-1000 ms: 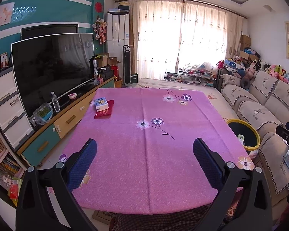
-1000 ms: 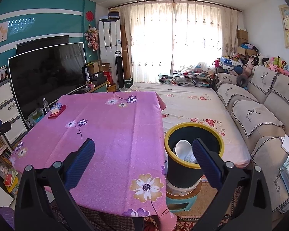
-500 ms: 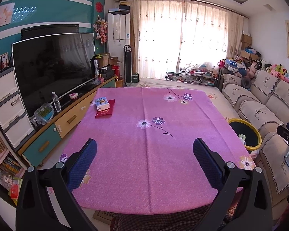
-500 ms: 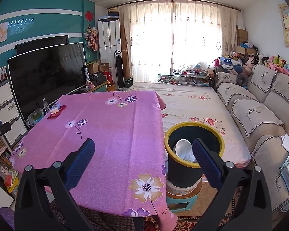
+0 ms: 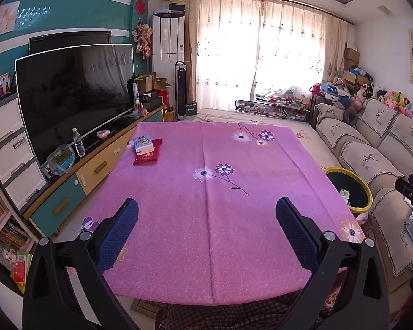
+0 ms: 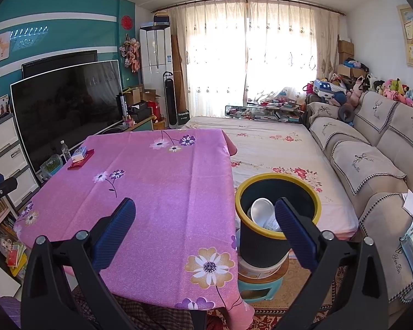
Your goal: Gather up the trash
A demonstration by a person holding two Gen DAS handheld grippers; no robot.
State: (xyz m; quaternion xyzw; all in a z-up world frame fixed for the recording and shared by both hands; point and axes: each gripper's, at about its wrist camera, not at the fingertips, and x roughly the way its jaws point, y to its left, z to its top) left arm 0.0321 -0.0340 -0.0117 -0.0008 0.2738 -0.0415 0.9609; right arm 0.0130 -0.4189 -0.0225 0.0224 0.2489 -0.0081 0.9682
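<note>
Item: tabletop (image 5: 206,220), covered in a pink flowered cloth; bare of loose trash as far as either view shows. Item: tissue pack (image 5: 143,145), lying on a red booklet (image 5: 148,155) at the far left corner of the tabletop; likely household goods, not trash, so you should leave them unless told otherwise. Item: trash bin (image 6: 278,220), dark with a yellow rim, standing on a small stool just beside the tabletop's right edge; inside it you can see a white cup (image 6: 261,210) and some clear wrapping. Item: left gripper (image 5: 206,228), hovering above the near half of the tabletop, jaws spread wide, holding nothing. Item: right gripper (image 6: 205,229), hovering over the near right corner of the tabletop with one jaw in line with the bin mouth, jaws spread wide, holding nothing. Assessment: the collecting looks nearly or wholly finished. Handling note: before you stop, sweep both views across the cloth edges, the floor and the bed nearby for missed pieces; keep the jaws spread as you approach anything, close only once it sits between the pads, and release squarely over the bin mouth rather than its rim.
</note>
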